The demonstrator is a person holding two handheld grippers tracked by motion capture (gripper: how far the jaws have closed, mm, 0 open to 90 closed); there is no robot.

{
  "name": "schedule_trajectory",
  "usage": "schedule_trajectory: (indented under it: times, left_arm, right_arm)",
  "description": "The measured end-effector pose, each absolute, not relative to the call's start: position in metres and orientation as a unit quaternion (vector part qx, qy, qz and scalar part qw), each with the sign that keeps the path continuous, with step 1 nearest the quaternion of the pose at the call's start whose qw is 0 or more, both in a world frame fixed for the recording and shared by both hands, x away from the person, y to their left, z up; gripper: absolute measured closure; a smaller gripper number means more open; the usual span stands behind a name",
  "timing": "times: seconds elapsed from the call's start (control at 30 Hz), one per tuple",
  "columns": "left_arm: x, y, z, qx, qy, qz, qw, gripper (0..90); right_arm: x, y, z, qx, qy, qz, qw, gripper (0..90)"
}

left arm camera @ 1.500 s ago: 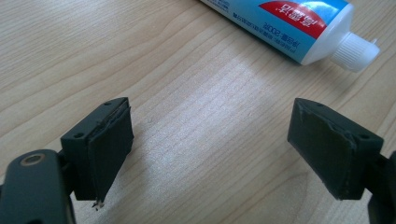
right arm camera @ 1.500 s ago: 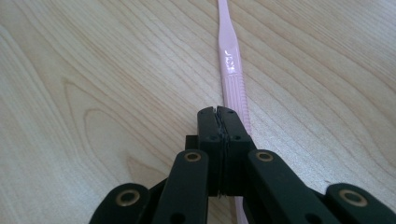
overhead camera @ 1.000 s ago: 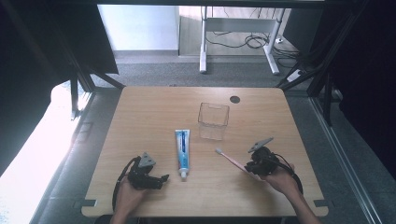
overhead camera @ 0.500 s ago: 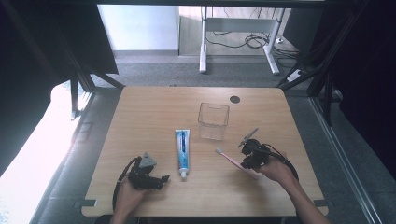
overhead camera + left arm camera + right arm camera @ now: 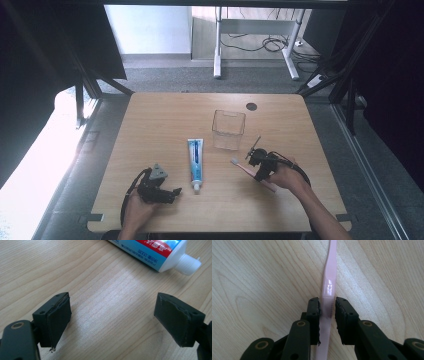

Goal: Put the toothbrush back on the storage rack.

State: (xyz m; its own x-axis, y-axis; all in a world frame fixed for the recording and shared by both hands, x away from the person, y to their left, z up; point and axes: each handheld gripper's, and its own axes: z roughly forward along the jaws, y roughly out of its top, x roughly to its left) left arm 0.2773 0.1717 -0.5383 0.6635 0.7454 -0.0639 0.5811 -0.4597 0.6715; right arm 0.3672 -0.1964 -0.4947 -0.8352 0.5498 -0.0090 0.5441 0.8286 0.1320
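Toothbrush (image 5: 329, 285): pink glossy plastic, slim flat handle that narrows to a neck, ribbed grip zone near the fingers. It lies flat on the surface (image 5: 165, 125), just beside the cup (image 5: 228, 129) on the person's side. In the high view its long axis runs diagonally, head end toward the toothpaste (image 5: 195, 159), tail end under the right hand (image 5: 287, 176).

Cup: clear plastic, square-sided, upright, open top.

Toothpaste: soft tube, blue and white with a red band, white ribbed screw cap; lies flat, cap end toward the person, crimped end toward the cup.

Surface: pale wood-grain laminate, rounded corners, dark round hole beyond the cup.

Right gripper (image 5: 327, 312): black fingers, flat pads with frayed edges, narrow gap straddling the toothbrush handle, one on each side. In the right gripper view the left pad looks to be against the handle and the right pad sits just off it. Not a firm clamp; toothbrush on the surface, not lifted.

Left gripper (image 5: 112, 322): fingers wide apart, nothing between them but bare wood, near the toothpaste cap. Pads are thick dark rubber, worn at the corners.
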Motion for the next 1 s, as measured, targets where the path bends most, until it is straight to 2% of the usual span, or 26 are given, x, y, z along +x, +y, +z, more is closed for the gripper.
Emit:
schedule_trajectory:
  times: [0.47, 1.0]
  left_arm:
    - [0.277, 0.171, -0.538, 0.848, 0.388, 0.12, 0.34, 14.4]
    - [0.278, 0.171, -0.539, 0.847, 0.387, 0.116, 0.346, 14.0]
  right_arm:
    - [0.373, -0.189, -0.499, 0.295, 0.954, 0.046, 0.014, 78.9]
    - [0.368, -0.194, -0.485, 0.302, 0.951, 0.07, 0.012, 79.0]
